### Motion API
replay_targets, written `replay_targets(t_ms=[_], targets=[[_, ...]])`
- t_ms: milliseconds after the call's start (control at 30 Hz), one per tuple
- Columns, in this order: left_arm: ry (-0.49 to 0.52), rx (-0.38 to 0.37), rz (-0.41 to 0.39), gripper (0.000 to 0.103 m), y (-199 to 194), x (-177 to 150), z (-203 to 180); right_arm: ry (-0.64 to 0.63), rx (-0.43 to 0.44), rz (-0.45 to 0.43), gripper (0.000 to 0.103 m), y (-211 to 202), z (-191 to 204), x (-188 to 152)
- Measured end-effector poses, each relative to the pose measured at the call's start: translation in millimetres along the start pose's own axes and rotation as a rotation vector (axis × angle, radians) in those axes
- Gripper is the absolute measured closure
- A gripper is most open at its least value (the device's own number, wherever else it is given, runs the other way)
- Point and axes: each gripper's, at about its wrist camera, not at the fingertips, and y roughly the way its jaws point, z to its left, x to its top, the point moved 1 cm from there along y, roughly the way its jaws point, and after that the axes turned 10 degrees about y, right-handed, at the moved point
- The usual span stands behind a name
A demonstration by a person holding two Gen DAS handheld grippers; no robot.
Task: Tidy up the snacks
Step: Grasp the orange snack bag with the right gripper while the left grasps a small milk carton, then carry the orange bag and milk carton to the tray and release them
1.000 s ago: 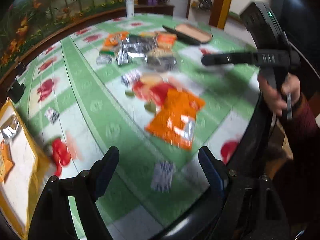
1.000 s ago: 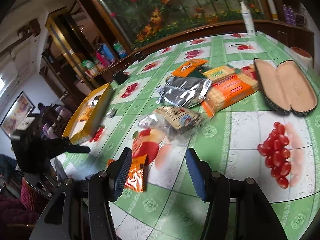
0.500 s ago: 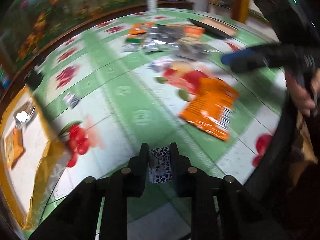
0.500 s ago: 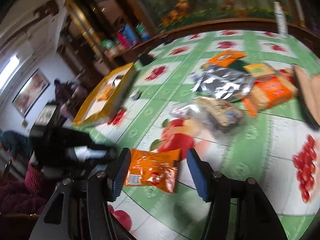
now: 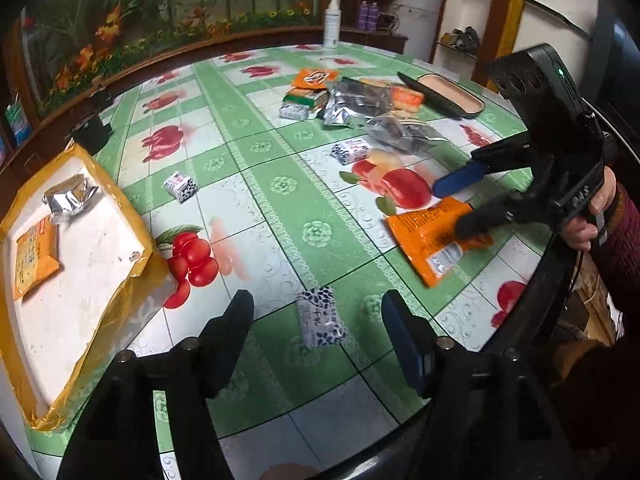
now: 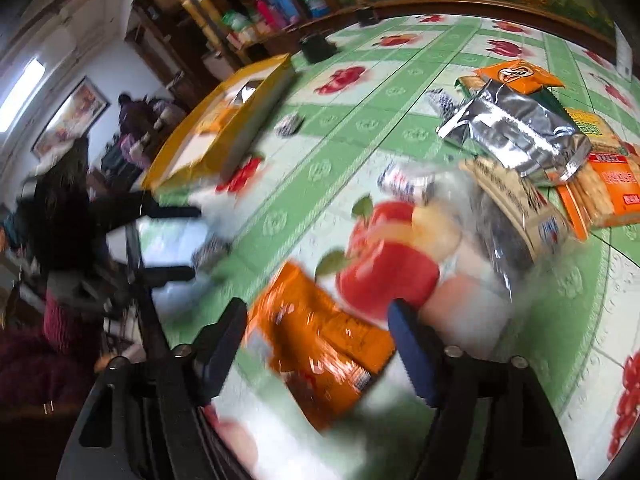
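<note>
My left gripper (image 5: 318, 306) is open, its fingers either side of a small blue-and-white patterned candy packet (image 5: 320, 316) lying on the table. My right gripper (image 6: 318, 316) is open over an orange snack bag (image 6: 320, 348), which lies between its fingers; it also shows in the left wrist view (image 5: 434, 240) with the right gripper (image 5: 456, 204) above it. A yellow-rimmed tray (image 5: 24, 364) at the left holds an orange packet (image 5: 34, 256) and a silver packet (image 5: 68, 198).
A pile of snacks (image 5: 360, 98) lies at the far side, with a silver bag (image 6: 516, 132) and orange cracker packs (image 6: 608, 192). Two more small candy packets (image 5: 181, 186) (image 5: 351, 151) lie loose. A glasses case (image 5: 444, 94) and a white bottle (image 5: 331, 24) stand beyond. The table edge is close at right.
My left gripper was shut on the patterned candy packet half a second ago and is now open around it. My right gripper has dropped closer over the orange bag.
</note>
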Motion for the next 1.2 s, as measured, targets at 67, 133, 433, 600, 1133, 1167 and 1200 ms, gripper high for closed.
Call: replay_targets(t_ms=[67, 133, 433, 600, 1133, 1167, 1200], targets=[[0.024, 0.007, 0.020, 0.037, 3, -1, -5, -0.034, 0.004, 0.028, 0.024, -4, 3, -10], [0.037, 0.025, 0.051, 0.041, 12, -1, -8, -0.085, -0.025, 0.045, 0.024, -4, 12, -19], [0.022, 0.049, 0.057, 0.084, 22, -5, -9, -0.225, -0.211, 0.004, 0.042, 11, 38, -25], [-0.029, 0.027, 0.025, 0.084, 23, -3, -4, -0.255, -0.253, -0.018, 0.064, 13, 54, -32], [-0.217, 0.087, -0.142, 0.084, -44, -3, 57, -0.035, -0.092, -0.214, 0.067, -15, 69, 16], [-0.227, 0.100, -0.147, 0.084, -47, -5, 62, -0.032, -0.078, -0.212, 0.067, -12, 72, 20], [-0.243, 0.114, -0.152, 0.084, -52, -7, 69, -0.031, -0.059, -0.214, 0.067, -9, 78, 25]])
